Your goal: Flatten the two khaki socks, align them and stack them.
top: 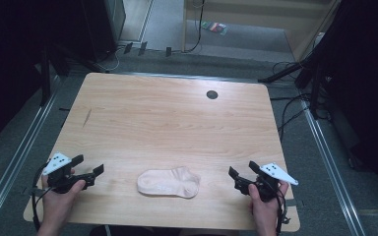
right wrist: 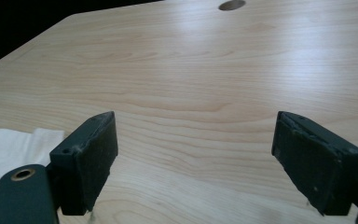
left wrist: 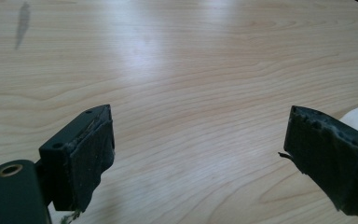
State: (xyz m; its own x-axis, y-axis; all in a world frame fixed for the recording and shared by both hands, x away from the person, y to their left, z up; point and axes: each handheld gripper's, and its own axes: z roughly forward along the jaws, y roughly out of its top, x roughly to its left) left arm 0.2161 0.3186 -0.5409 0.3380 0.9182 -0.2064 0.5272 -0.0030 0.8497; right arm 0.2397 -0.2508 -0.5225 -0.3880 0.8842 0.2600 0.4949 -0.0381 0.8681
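The left gripper (top: 88, 167) is sitting wide open, holding nothing, and the right gripper (top: 242, 173) is gaping just as wide (empty too). Between them a pale sock (top: 169, 182) is lying flat near the table's (top: 167, 118) front edge. From above, a small round hole (top: 211, 94) is showing far back.

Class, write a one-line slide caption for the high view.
A pale sock lies flat on a wooden table between the open left gripper and open right gripper.
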